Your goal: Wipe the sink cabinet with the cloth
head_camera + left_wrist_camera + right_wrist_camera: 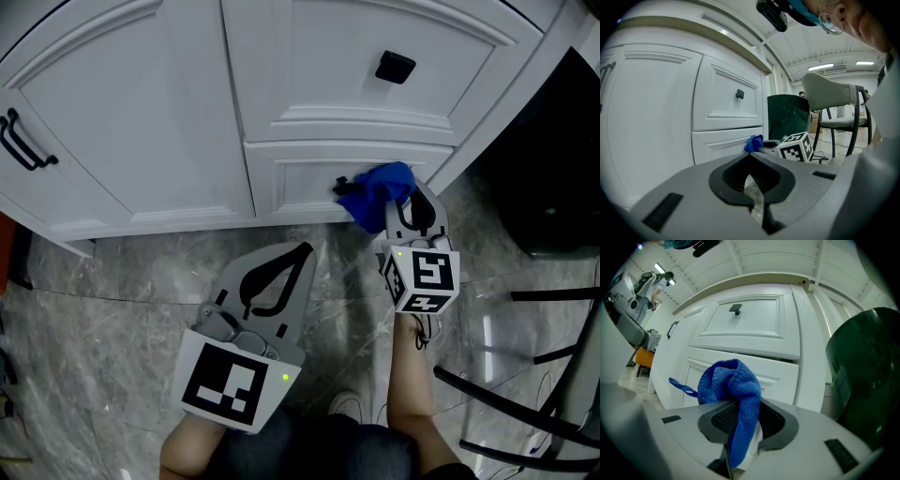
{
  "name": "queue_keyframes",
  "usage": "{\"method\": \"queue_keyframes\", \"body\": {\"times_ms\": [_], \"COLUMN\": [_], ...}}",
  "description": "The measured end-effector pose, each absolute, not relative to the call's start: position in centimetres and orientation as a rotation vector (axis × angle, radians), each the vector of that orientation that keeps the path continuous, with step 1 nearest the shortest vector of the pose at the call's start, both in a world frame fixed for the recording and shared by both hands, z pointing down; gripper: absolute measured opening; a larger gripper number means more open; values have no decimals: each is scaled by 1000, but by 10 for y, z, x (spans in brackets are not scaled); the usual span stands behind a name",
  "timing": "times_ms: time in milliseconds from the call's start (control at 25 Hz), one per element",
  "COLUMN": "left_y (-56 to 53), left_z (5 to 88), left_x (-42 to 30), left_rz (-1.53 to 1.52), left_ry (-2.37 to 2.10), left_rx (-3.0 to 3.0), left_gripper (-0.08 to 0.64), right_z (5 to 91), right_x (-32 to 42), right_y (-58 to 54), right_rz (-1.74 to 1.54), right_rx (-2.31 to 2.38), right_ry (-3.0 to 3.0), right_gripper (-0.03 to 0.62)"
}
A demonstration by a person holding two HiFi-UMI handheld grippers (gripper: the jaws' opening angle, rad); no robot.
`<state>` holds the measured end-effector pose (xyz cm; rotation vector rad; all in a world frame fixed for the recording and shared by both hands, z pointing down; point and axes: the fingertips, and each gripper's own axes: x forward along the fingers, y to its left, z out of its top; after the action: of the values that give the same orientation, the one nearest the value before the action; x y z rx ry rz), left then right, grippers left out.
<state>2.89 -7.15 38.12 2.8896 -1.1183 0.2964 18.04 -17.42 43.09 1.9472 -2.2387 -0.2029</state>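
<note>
Grey marbled floor (112,272) underfoot, running to the foot of the white sink cabinet (141,122).

Nearest: left gripper (302,253) low over the floor, jaws closed tip to tip, nothing between them, well short of the cabinet.

Just beyond, to the right: right gripper (740,413) clamped on the blue cloth (736,380), which bunches above the jaws and hangs down through them. Cloth sits up at the lower drawer front (295,178); contact not certain.

Above: upper drawer with square black knob (395,67). Left door has a black bar handle (23,145).

Far right of the cabinet: dark green bin (865,366). Beyond it, a chair (834,101).
</note>
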Motion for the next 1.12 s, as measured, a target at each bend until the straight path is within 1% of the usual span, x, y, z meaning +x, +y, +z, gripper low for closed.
{"method": "queue_keyframes", "body": {"times_ms": [880,1120], "left_y": [-71,-71], "left_z": [381,380], "left_x": [29,29], "left_rz": [295,296], "left_ry": [-1116,-1117], "left_rx": [2891,2896], "left_gripper": [3,3], "right_z": [435,438], "right_x": [199,220], "right_y": [-168,-165], "right_rz": [-174,-122], "right_rx": [1996,2058], "right_ry": [-2207,-2191], "right_gripper": [117,117]}}
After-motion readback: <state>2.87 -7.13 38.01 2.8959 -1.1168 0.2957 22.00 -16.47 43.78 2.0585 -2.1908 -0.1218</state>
